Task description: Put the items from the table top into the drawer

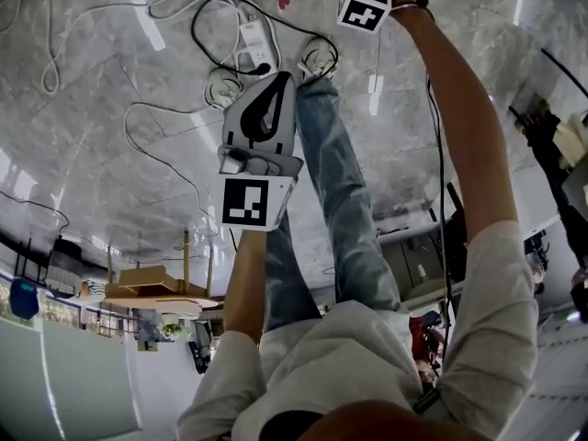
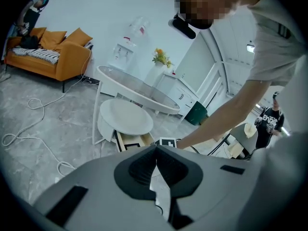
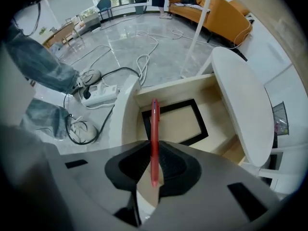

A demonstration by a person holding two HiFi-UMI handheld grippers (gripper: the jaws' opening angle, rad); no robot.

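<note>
A red pen (image 3: 154, 134) stands upright between the pads of my right gripper (image 3: 154, 146), which is shut on it and points straight down. Below the pen lies the open drawer (image 3: 219, 129) of a small white oval table (image 3: 243, 105); a black rectangular frame (image 3: 174, 121) lies on the drawer's floor. My left gripper (image 2: 156, 150) is shut, with nothing between its tips. From the left gripper view the same table (image 2: 126, 117) and its open drawer (image 2: 132, 139) lie ahead, with the right gripper's marker cube (image 2: 167, 142) over the drawer. In the head view the left gripper (image 1: 274, 85) hangs over the floor.
Cables (image 3: 144, 61) and a white power strip (image 3: 100, 96) lie on the marble floor left of the table, by the person's shoes (image 3: 89, 76). An orange sofa (image 2: 57, 57) and a larger glass-topped table (image 2: 139, 88) stand farther back. Another person (image 2: 269, 124) stands at the right.
</note>
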